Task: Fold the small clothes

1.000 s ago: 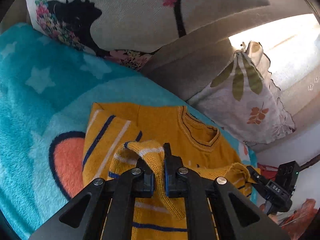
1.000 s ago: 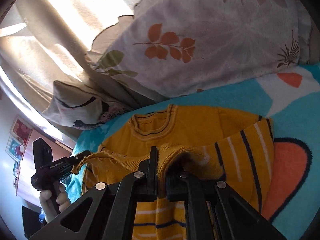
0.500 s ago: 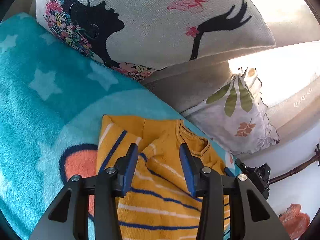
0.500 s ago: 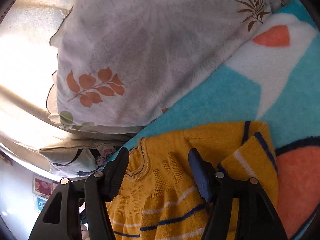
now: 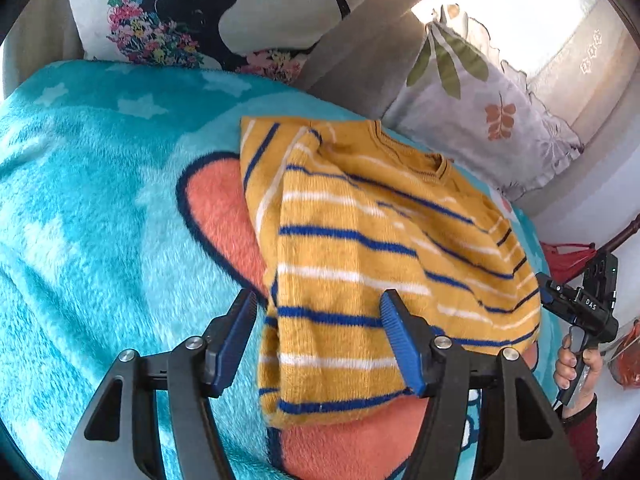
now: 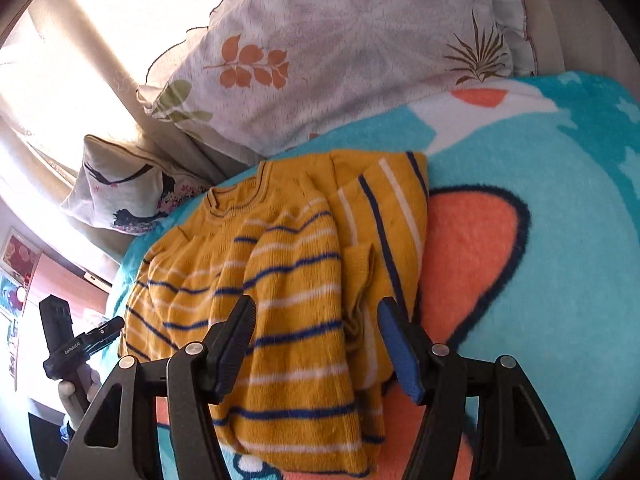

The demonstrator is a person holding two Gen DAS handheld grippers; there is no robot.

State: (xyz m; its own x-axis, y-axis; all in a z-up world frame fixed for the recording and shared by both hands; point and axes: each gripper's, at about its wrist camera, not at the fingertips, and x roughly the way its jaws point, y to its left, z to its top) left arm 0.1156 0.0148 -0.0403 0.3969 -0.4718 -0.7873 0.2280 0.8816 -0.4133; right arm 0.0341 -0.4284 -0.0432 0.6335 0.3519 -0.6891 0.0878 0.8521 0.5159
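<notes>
Sweater point(image 5: 372, 264) lies folded on the teal blanket point(image 5: 88, 216), collar toward the pillows, partly over the blanket's orange patch point(image 5: 216, 212). Yellow knit with blue and white stripes; both sleeves are turned in over the body.

Left tool point(image 5: 320, 340): jaws apart and opening, nothing pinched. It sits over the sweater's near left corner. The left blue pad point(image 5: 236, 336) is off the cloth, over the blanket; the right one overlaps the striped hem in the picture. Whether that pad touches the knit I cannot tell. The sweater runs from between the jaws up and to the right.

Right tool point(image 6: 316, 344): jaws spread, nothing pinched. Both fingers sit over the near part of the sweater point(image 6: 288, 280), with the folded-in sleeve bunched in the gap between them. The cloth is loose there and neither pad presses it. The sweater's right edge runs just past the right finger point(image 6: 400, 352), with the orange patch point(image 6: 472, 248) beyond.

Cross views: the right tool's body shows at the right edge of the left camera, held in a hand point(image 5: 576, 364) just off the sweater's far side. The left tool's body and its hand point(image 6: 76, 384) show at the left edge of the right camera.

Background: leaf-print pillow point(image 6: 340, 52) and silhouette-print pillow point(image 5: 224, 12) against the sofa back point(image 5: 360, 56), just behind the collar end.
</notes>
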